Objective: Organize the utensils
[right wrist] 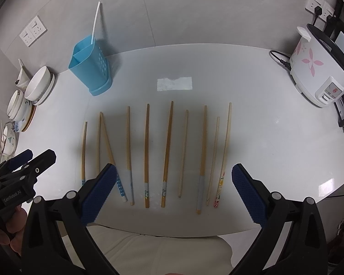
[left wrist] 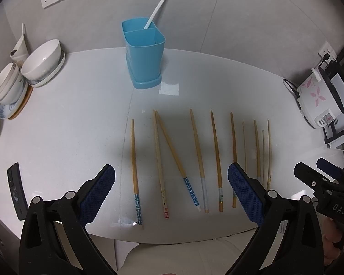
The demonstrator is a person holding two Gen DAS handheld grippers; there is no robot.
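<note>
Several wooden chopsticks (left wrist: 196, 146) (right wrist: 146, 151) lie side by side on the white counter (left wrist: 68, 123), thick decorated ends toward me. Two at the left cross in a narrow V (left wrist: 169, 146). A blue two-compartment holder (left wrist: 144, 52) (right wrist: 90, 66) stands at the back with a white chopstick (left wrist: 158, 6) leaning in its rear compartment. My left gripper (left wrist: 170, 190) hangs open above the near ends of the left chopsticks, nothing between its fingers. My right gripper (right wrist: 173, 190) is open over the near ends of the right ones, also holding nothing.
Stacked white bowls and plates (left wrist: 42, 60) (right wrist: 40, 84) crowd the left edge. A black phone (left wrist: 17, 190) lies at the near left. A flowered rice cooker (right wrist: 318, 68) (left wrist: 318, 96) with its cord sits at the right. A white tape patch (right wrist: 174, 83) marks the counter behind the chopsticks.
</note>
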